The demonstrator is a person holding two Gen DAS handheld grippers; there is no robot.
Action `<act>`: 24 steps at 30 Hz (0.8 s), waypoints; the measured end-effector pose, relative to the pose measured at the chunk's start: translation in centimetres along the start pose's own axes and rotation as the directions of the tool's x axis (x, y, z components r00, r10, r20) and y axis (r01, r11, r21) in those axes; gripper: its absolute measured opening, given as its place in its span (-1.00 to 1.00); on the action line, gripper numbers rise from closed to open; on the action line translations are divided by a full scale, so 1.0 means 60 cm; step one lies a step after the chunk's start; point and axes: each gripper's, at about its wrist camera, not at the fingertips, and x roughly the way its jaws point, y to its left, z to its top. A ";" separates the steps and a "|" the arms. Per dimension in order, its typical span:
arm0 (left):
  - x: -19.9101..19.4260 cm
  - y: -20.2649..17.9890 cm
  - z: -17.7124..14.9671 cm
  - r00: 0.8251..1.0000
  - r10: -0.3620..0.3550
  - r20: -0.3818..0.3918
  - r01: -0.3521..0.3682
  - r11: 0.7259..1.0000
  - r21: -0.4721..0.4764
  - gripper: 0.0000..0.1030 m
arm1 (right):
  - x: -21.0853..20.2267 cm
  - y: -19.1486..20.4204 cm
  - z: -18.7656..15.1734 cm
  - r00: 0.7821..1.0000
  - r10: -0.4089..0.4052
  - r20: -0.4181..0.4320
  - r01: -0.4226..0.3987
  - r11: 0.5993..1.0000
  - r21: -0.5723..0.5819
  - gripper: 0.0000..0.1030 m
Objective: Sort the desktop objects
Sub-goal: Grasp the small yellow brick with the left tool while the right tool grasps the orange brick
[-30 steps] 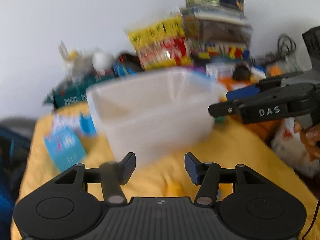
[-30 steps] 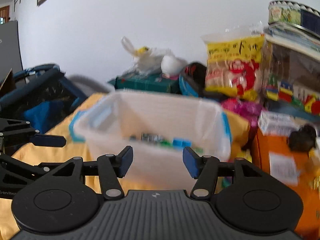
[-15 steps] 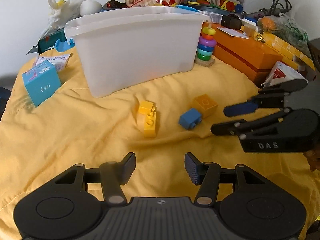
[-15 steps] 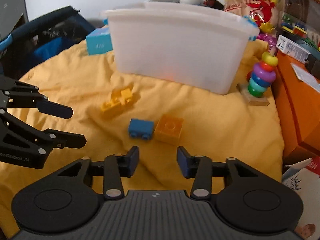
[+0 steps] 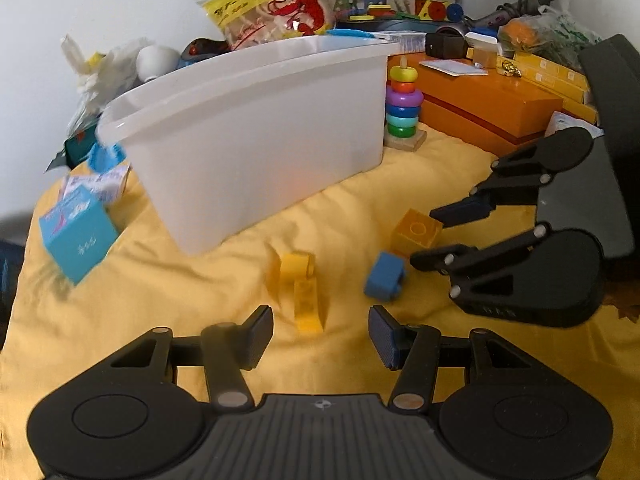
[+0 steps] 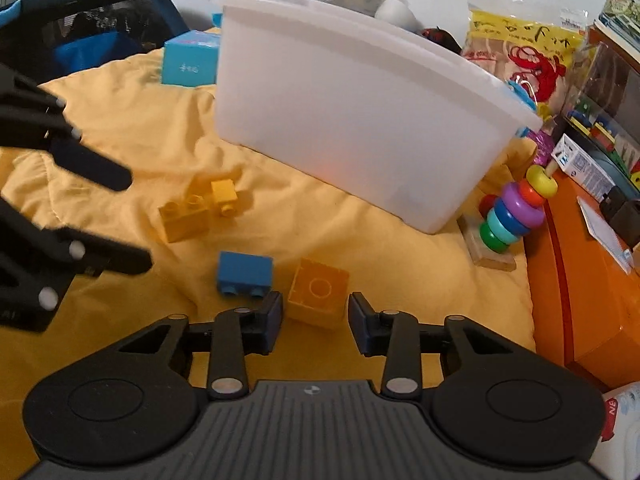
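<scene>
Three toy bricks lie on the yellow cloth (image 5: 160, 300) in front of a white plastic bin (image 5: 256, 128). My left gripper (image 5: 320, 330) is open, just short of the yellow bricks (image 5: 302, 288). A blue brick (image 5: 384, 276) lies to their right. My right gripper (image 6: 316, 320) is open, its fingers on either side of the orange brick (image 6: 318, 292), with the blue brick (image 6: 245, 273) just left of it. The yellow bricks (image 6: 198, 210) and bin (image 6: 360, 136) show in the right wrist view too. The right gripper (image 5: 436, 236) also shows from the left wrist.
A ring-stacker toy (image 5: 403, 108) stands right of the bin. An orange box (image 5: 480, 104) lies behind it. A cyan box (image 5: 78, 236) sits left of the bin. Snack bags and toys pile up behind the bin. A dark bag (image 6: 92, 16) lies beyond the cloth's left edge.
Both grippers have dropped from bin height down toward the cloth and moved closer to the bricks. The right gripper now straddles the orange brick. The bricks have not moved.
</scene>
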 end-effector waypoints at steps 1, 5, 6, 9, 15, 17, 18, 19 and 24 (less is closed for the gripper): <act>0.010 0.000 0.004 1.000 0.002 -0.007 -0.002 1.000 0.009 -0.01 | 0.000 -0.001 0.000 1.000 -0.002 0.002 0.002 1.000 -0.003 -0.28; 0.057 0.007 0.008 0.998 -0.007 -0.070 0.007 1.000 0.002 -0.63 | -0.005 -0.008 0.000 1.000 0.017 0.002 -0.017 1.000 0.026 -0.29; 0.060 0.012 0.006 0.998 -0.025 -0.063 0.024 1.000 -0.014 -0.66 | -0.010 -0.012 -0.001 1.000 0.026 0.000 -0.026 0.999 0.045 -0.29; 0.041 0.016 0.001 0.997 -0.046 -0.066 0.044 0.999 -0.031 -0.66 | -0.031 -0.017 -0.009 0.999 0.048 -0.003 -0.048 0.995 0.084 -0.29; -0.044 -0.010 -0.041 0.986 -0.151 -0.072 0.148 0.988 -0.042 -0.66 | -0.097 -0.006 -0.051 0.992 0.128 0.002 -0.127 0.985 0.117 -0.29; -0.061 -0.028 -0.059 0.985 -0.157 -0.074 0.155 0.987 -0.037 -0.66 | -0.104 0.014 -0.068 0.989 0.148 -0.019 -0.146 0.986 0.077 -0.29; -0.066 -0.036 -0.067 0.986 -0.153 -0.072 0.151 0.988 -0.030 -0.66 | -0.107 0.024 -0.077 0.989 0.144 -0.024 -0.143 0.988 0.052 -0.29; -0.066 -0.043 -0.073 0.987 -0.144 -0.071 0.143 0.990 -0.020 -0.66 | -0.108 0.033 -0.083 0.990 0.136 -0.031 -0.135 0.990 0.030 -0.28; -0.067 -0.053 -0.087 0.991 -0.115 -0.075 0.114 0.993 -0.011 -0.66 | -0.135 0.075 -0.088 0.999 0.023 0.038 -0.016 0.981 -0.195 -0.18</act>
